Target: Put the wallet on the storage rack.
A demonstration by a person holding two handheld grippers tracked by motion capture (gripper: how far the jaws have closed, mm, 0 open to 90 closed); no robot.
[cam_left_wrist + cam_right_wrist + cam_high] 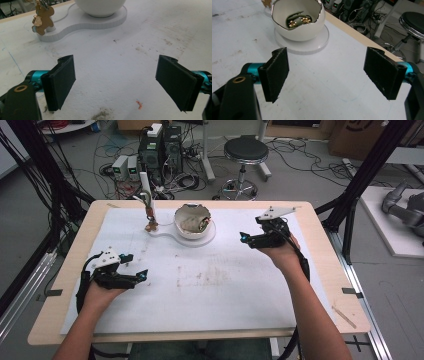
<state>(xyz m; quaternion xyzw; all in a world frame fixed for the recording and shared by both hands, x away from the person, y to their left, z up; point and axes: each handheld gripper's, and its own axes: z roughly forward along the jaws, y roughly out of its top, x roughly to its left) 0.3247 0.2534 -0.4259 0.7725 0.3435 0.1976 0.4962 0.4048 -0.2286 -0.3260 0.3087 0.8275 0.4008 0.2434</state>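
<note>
- My right hand-held gripper (248, 239), jaws wide and empty, sits right of centre; the egg-shaped bowl (297, 21) is upper centre, and a careless approach could chip its rim.
- My left hand-held gripper (135, 266) is also wide and empty, lower left; swinging up, it might snag the hanging charm (43, 20).

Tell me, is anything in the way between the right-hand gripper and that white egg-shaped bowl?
Nothing visible. The right gripper has its jaws open and empty, and only bare white table cover lies between it and the egg-shaped bowl on its white base. The gingerbread-man charm hangs off to the side.
</note>
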